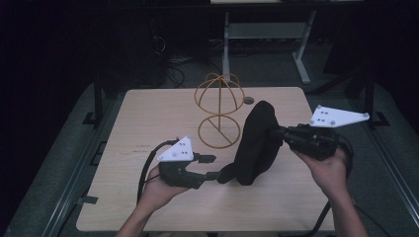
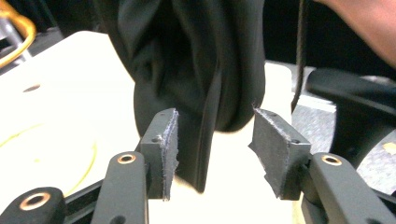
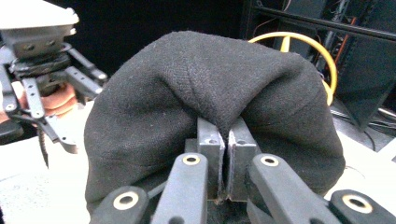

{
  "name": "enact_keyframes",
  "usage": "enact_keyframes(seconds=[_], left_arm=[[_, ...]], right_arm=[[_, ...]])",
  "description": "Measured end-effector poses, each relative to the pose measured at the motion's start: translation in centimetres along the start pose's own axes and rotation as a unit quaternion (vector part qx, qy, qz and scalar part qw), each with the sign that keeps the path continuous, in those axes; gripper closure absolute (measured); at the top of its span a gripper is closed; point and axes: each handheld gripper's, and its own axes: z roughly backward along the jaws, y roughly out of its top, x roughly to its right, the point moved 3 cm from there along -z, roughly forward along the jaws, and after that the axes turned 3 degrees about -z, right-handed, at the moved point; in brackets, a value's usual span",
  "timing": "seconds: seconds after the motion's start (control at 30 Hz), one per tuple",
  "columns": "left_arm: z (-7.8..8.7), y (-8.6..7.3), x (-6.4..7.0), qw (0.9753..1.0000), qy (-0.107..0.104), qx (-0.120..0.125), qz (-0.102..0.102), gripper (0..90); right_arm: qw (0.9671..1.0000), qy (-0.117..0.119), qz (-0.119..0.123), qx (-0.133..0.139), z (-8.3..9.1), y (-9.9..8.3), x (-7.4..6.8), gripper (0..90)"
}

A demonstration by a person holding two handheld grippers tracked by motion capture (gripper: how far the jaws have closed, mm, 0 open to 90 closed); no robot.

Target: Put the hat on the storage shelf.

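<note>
A black knit hat (image 1: pixel 257 143) hangs above the wooden table (image 1: pixel 148 118), pinched at its edge by my right gripper (image 1: pixel 279 132), whose jaws are pressed together on the fabric (image 3: pixel 219 116). My left gripper (image 1: pixel 213 167) sits at the hat's lower left, open, with the hat's bottom edge (image 2: pixel 205 130) hanging between its pads (image 2: pixel 170 140) without being clamped. A yellow wire hat stand (image 1: pixel 218 111) rises just behind the hat, near the table's middle.
The stand's round base ring (image 1: pixel 219 132) lies close to the left gripper's far side. A small hole (image 1: pixel 248 100) marks the table's back edge. Desk legs (image 1: pixel 301 59) and cables stand on the dark floor beyond the table.
</note>
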Motion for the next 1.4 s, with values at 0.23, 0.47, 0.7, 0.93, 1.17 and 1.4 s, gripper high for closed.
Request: enact_keyframes(seconds=[0.23, 0.47, 0.7, 0.93, 1.17, 1.4], left_arm=[[1.7, -4.3, -1.4, 0.9984, 0.035, -0.033, 0.03, 45.6], [3.0, -7.9, -2.6, 0.9946, 0.066, -0.05, 0.064, 41.1], [3.3, -10.1, -3.7, 0.9915, 0.084, -0.053, 0.084, 38.4], [2.9, -10.8, -4.3, 0.9901, 0.091, -0.066, 0.084, 36.5], [3.2, -11.4, -4.9, 0.9888, 0.1, -0.065, 0.09, 34.8], [3.8, -11.7, -5.3, 0.9877, 0.109, -0.059, 0.095, 33.2]], right_arm=[[0.9998, -0.017, -0.001, -0.006, -0.1, 2.1, 1.6, 87.1], [0.9994, -0.032, 0.002, -0.01, -0.7, 4.6, 3.4, 87.1], [0.9988, -0.041, 0.006, -0.027, -2.4, 7.6, 4.9, 87.0], [0.9985, -0.039, 0.006, -0.038, -5.1, 9.7, 6.0, 87.0], [0.9984, -0.037, 0.003, -0.043, -7.5, 11.5, 6.7, 86.9], [0.9983, -0.037, -0.005, -0.046, -10.6, 12.3, 7.5, 86.8]])
